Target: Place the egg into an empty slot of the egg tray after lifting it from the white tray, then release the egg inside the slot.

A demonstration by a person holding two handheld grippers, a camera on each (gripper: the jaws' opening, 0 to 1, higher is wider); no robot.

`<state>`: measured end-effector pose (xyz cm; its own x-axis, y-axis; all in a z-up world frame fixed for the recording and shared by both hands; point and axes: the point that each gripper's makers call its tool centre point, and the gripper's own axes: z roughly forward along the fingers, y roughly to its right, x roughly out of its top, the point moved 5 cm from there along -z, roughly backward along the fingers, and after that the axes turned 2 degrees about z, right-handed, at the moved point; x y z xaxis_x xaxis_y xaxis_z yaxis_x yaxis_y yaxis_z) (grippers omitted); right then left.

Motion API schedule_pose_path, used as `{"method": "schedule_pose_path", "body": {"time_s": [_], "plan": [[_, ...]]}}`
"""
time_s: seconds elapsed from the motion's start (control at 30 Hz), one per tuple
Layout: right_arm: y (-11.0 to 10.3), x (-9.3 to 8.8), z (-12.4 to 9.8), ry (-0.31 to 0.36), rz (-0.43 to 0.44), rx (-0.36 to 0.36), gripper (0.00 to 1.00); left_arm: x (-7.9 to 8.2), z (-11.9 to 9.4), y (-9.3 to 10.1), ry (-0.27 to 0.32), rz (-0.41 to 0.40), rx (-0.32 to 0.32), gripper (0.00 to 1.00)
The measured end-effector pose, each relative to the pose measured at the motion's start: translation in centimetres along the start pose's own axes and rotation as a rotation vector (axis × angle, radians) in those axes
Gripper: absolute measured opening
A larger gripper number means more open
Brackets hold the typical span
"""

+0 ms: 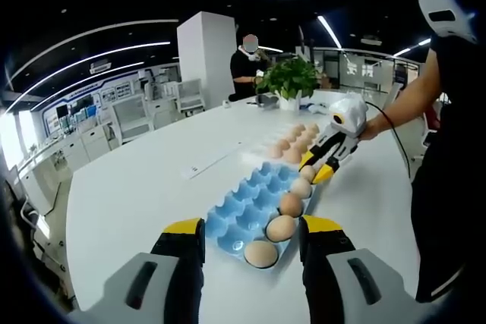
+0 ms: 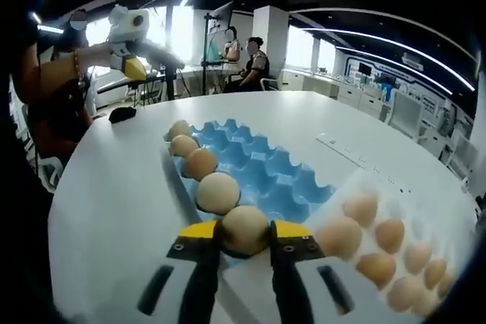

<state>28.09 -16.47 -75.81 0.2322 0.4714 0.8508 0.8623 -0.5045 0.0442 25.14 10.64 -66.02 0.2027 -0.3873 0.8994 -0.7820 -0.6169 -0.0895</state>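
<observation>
Now the right gripper (image 2: 244, 234) has its fingers clamped on an egg (image 2: 244, 229) over the blue egg tray (image 2: 262, 172). The left gripper (image 1: 250, 234) hovers with fingers apart above the tabletop (image 1: 137, 187).

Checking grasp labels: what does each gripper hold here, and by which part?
The right gripper clamps an egg by its sides, over the blue egg tray. The left gripper holds nothing.

You are facing a large white counter (image 1: 152, 180) with a rounded edge. At its far end in the left gripper view stands a leafy green plant (image 1: 288, 77) in a white pot, with a person in dark clothes (image 1: 247, 70) just behind it. In the right gripper view, a small black object (image 2: 121, 114) lies on the counter and two seated people (image 2: 247, 62) are beyond it.
</observation>
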Motion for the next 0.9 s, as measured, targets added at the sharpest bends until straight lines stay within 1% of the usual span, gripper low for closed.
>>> {"method": "schedule_pose_path", "body": {"time_s": [0.1,0.23,0.47,0.5,0.53,0.57,0.6,0.63,0.7,0.77,0.8,0.87,0.9], "plan": [[0.0,0.0,-0.1,0.008,-0.003,-0.005,0.26,0.0,0.0,0.0,0.001,0.001,0.001,0.5],[0.0,-0.1,0.0,0.007,-0.022,-0.007,0.26,0.1,0.0,0.0,0.0,0.003,-0.001,0.5],[0.1,0.0,-0.2,0.001,-0.023,-0.014,0.27,0.2,0.1,0.1,0.009,0.003,-0.005,0.5],[0.3,0.4,-0.4,0.017,-0.015,-0.022,0.27,0.3,0.1,0.1,0.009,0.004,-0.004,0.5],[0.4,1.3,-0.9,0.076,0.014,-0.029,0.27,0.3,0.1,0.0,0.009,0.004,-0.003,0.5],[0.7,1.7,-1.2,0.089,0.01,-0.042,0.27,0.3,0.1,0.0,0.009,0.005,-0.003,0.5],[1.5,2.3,-1.8,0.109,-0.014,-0.09,0.27,0.3,0.1,0.0,0.008,0.005,-0.001,0.5],[2.1,2.6,-2.2,0.11,-0.024,-0.122,0.27,0.3,0.1,0.0,0.008,0.006,0.0,0.5],[3.4,2.6,-2.8,0.105,-0.016,-0.173,0.27,0.2,0.1,0.0,0.008,0.004,-0.002,0.5],[4.7,2.2,-3.1,0.096,0.033,-0.197,0.27,0.3,0.1,-0.1,0.01,0.004,-0.002,0.5],[5.6,1.8,-3.3,0.085,0.052,-0.232,0.27,0.3,0.1,-0.1,0.011,0.003,-0.002,0.5],[6.3,1.5,-3.5,0.083,0.082,-0.235,0.27,0.3,0.1,-0.1,0.012,0.004,0.001,0.5],[6.7,1.2,-3.6,0.081,0.101,-0.257,0.27,0.3,0.1,-0.1,0.012,0.003,-0.001,0.5]]}}
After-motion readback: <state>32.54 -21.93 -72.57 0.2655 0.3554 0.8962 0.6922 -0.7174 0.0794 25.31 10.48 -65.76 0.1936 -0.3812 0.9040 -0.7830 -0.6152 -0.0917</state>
